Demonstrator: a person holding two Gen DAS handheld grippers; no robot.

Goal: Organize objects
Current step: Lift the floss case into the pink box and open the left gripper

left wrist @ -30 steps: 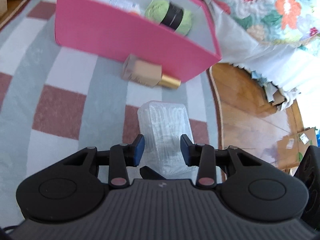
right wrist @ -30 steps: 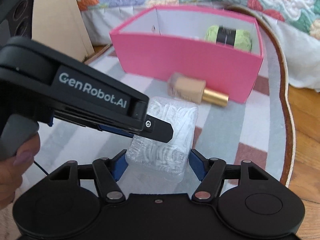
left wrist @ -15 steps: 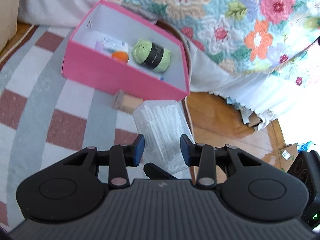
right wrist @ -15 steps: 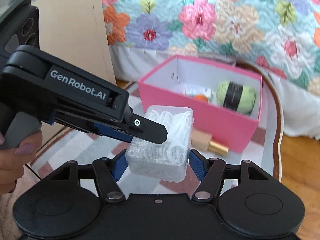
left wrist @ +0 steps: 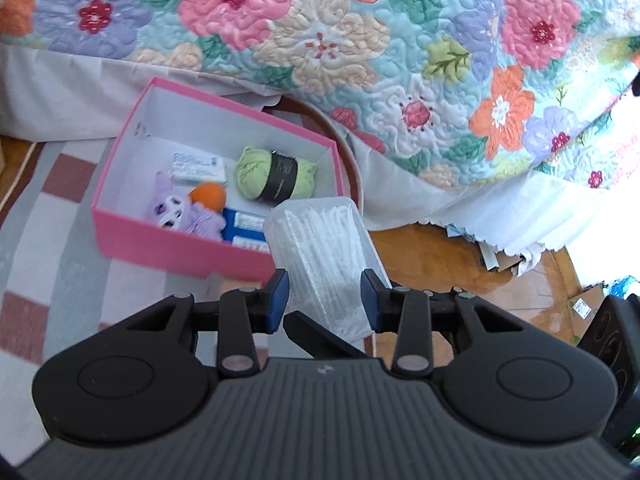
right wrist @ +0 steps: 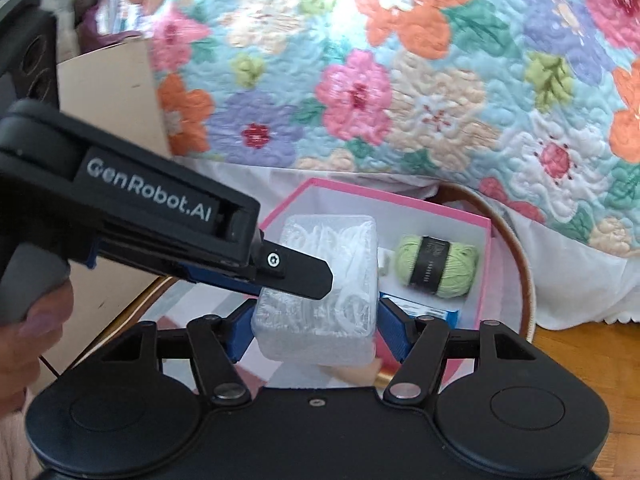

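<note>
A clear plastic box of white cotton swabs (left wrist: 324, 248) hangs in the air, gripped from two sides at once. My left gripper (left wrist: 324, 300) is shut on it, blue pads pressed to its sides. My right gripper (right wrist: 316, 332) is shut on the same box (right wrist: 332, 248) across its wider side, and the left gripper's finger (right wrist: 296, 276) crosses over its top. Just beyond and below is the open pink box (left wrist: 120, 240), holding green yarn (left wrist: 272, 174), a purple plush toy (left wrist: 180, 212), an orange ball (left wrist: 208, 196) and small packets.
A bed with a floral quilt (left wrist: 320, 40) rises behind the pink box (right wrist: 486, 280). A checked rug (left wrist: 60, 280) lies below, wood floor (left wrist: 440, 260) to the right. Cardboard (right wrist: 112, 92) leans at left. A tan bottle (right wrist: 356, 372) lies under the held box.
Both grippers have risen together with the swab box, lifting it off the rug. The pink box now sits lower in view, its inside exposed.
</note>
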